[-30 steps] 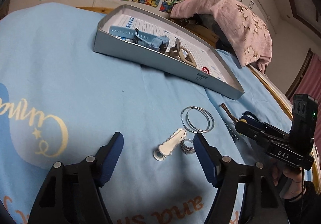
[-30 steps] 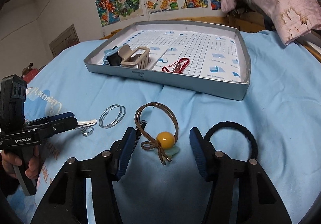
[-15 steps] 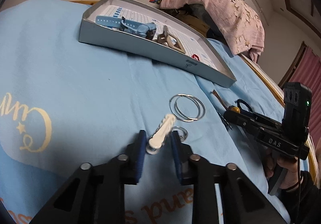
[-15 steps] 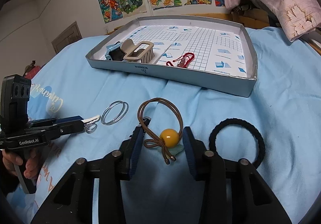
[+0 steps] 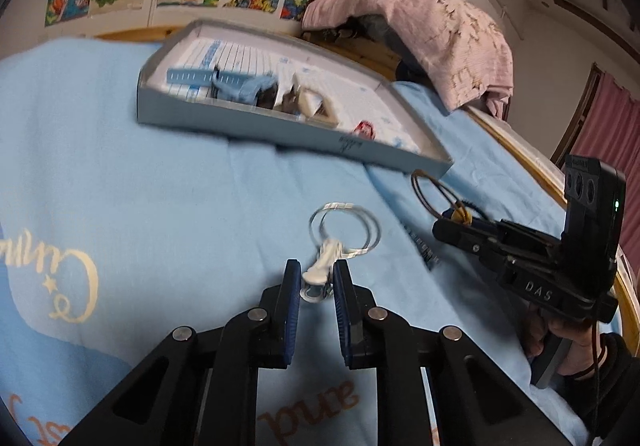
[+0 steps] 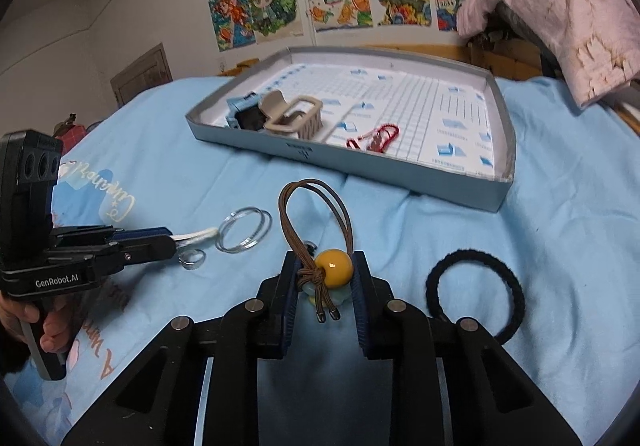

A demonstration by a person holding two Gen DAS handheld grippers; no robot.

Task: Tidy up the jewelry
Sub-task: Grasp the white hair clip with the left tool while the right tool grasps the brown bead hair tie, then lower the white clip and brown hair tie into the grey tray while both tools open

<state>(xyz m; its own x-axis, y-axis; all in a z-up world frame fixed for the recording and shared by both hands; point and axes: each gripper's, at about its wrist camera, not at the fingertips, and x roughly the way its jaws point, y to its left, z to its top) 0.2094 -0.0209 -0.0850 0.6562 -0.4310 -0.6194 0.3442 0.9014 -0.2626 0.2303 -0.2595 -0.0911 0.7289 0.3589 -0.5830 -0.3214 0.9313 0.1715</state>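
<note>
My left gripper (image 5: 316, 282) is shut on a white hair clip (image 5: 322, 270) and holds it just above the blue blanket; it also shows in the right wrist view (image 6: 196, 236). My right gripper (image 6: 326, 274) is shut on a brown hair tie with a yellow bead (image 6: 333, 266), its loop standing up. Two clear bangles (image 6: 243, 230) and a small ring (image 6: 192, 259) lie on the blanket. A grey tray (image 6: 400, 176) holds a beige claw clip (image 6: 296, 120), a blue watch (image 5: 236, 84) and a red cord (image 6: 374, 136).
A black hair tie (image 6: 474, 294) lies right of my right gripper. A small dark hairpin (image 5: 422, 246) lies on the blanket. A pink cloth (image 6: 560, 14) covers a heap behind the tray. A wooden bed edge (image 5: 520, 150) runs along the right.
Both grippers went from wide open to shut, the left on the white clip, the right on the beaded hair tie. Both have lifted their items slightly.
</note>
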